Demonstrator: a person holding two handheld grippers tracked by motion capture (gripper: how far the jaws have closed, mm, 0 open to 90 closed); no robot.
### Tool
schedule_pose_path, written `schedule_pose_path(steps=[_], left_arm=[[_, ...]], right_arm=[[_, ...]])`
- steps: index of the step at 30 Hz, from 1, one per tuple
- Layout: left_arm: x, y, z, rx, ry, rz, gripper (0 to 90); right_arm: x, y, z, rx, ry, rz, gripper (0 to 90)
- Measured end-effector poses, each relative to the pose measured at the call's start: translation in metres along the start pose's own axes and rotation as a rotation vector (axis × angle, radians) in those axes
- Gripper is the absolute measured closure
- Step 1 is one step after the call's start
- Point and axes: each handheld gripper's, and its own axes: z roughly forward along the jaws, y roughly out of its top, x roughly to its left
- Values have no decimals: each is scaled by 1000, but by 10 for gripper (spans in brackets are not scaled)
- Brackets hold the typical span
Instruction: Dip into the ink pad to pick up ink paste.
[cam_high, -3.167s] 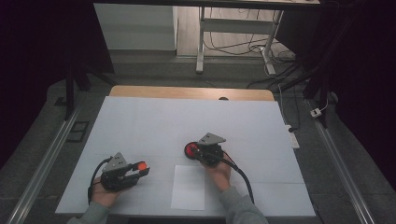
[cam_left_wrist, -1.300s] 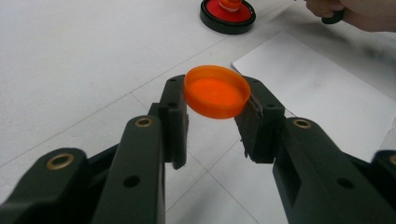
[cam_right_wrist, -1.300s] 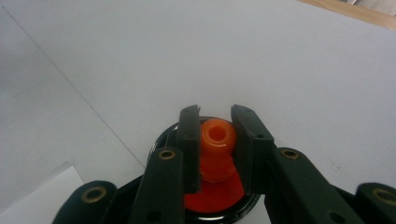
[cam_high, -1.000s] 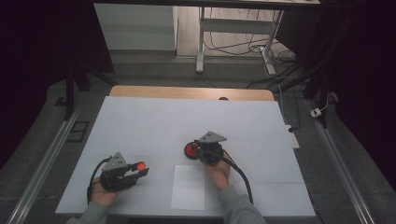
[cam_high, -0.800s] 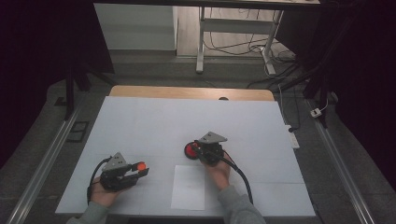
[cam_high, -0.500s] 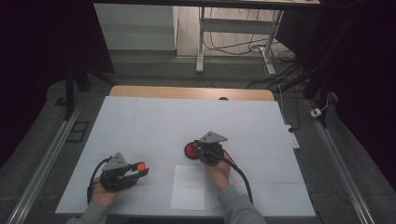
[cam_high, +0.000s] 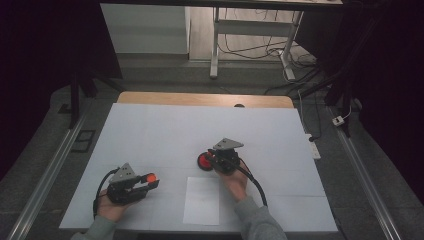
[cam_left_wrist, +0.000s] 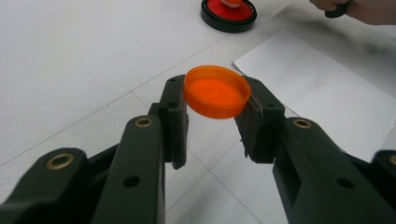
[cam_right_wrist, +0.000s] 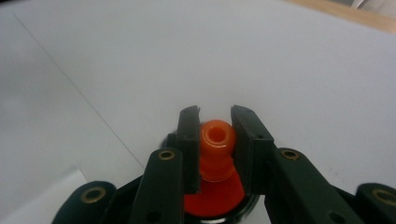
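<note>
1. Nothing has shifted: the left claw stays clenched on the orange cap, near left of the surface.
2. The right claw still grips the orange nozzle of the red-and-black base at centre; fitting the cap looks pending.

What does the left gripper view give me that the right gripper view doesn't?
Left gripper view: the left gripper clamped on a round orange plastic cap, held above the table, plus the white sheet of paper and the person's other hand.

Right gripper view: the right gripper shut on the orange knob that rises from the red disc, and the wooden table edge.

Both: the red disc with a black rim and the white table cover.
</note>
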Motion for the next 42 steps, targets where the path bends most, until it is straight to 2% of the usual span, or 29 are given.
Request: schedule_pose_path(steps=[3,15,21,42], left_arm=[[1,0,0,-4,-1,-6,645],[1,0,-1,-6,5,-7,646],[1,0,-1,-5,7,-6,645],[1,0,-2,-6,16,-7,645]], right_arm=[[1,4,-4,-49,17,10,726],[-1,7,-13,-58,36,17,726],[-1,9,-21,-83,58,21,726],[6,2,-45,-82,107,-15,725]])
